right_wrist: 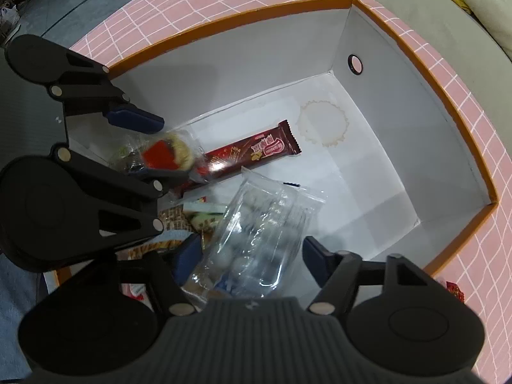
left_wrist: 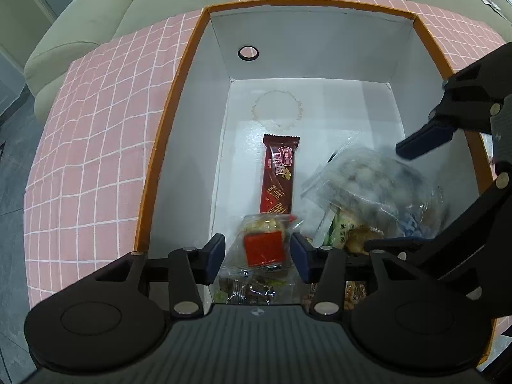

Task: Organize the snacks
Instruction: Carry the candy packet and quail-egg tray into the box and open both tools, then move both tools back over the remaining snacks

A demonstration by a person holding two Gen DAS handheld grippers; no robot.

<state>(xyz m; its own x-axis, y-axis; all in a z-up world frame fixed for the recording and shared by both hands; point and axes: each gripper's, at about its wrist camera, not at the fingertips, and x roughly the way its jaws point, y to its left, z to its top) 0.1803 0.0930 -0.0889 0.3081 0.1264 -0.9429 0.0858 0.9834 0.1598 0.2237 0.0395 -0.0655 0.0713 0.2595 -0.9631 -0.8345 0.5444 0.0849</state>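
Observation:
A white box with an orange rim (left_wrist: pixel 179 96) (right_wrist: pixel 448 102) holds the snacks. A dark red chocolate bar (left_wrist: pixel 278 176) (right_wrist: pixel 249 155) lies flat on its floor. My left gripper (left_wrist: pixel 257 256) (right_wrist: pixel 166 150) points down into the box, open. A small clear packet with a red label (left_wrist: pixel 264 246) (right_wrist: pixel 163 155) sits between its fingers, and the pads do not press on it. My right gripper (right_wrist: pixel 252 259) (left_wrist: pixel 387 196) is open too, over a blurred clear bag of pale round sweets (right_wrist: pixel 262 233) (left_wrist: pixel 368 185), with a gap beside one finger.
More wrapped snacks, among them a green packet (left_wrist: pixel 344 227), lie heaped at the box's near end. The box's far half shows bare floor with a round stain (right_wrist: pixel 323 124). The box stands on a pink checked cloth (left_wrist: pixel 96 128); a grey sofa (left_wrist: pixel 80 25) lies beyond. A red packet (right_wrist: pixel 454 289) lies outside the box.

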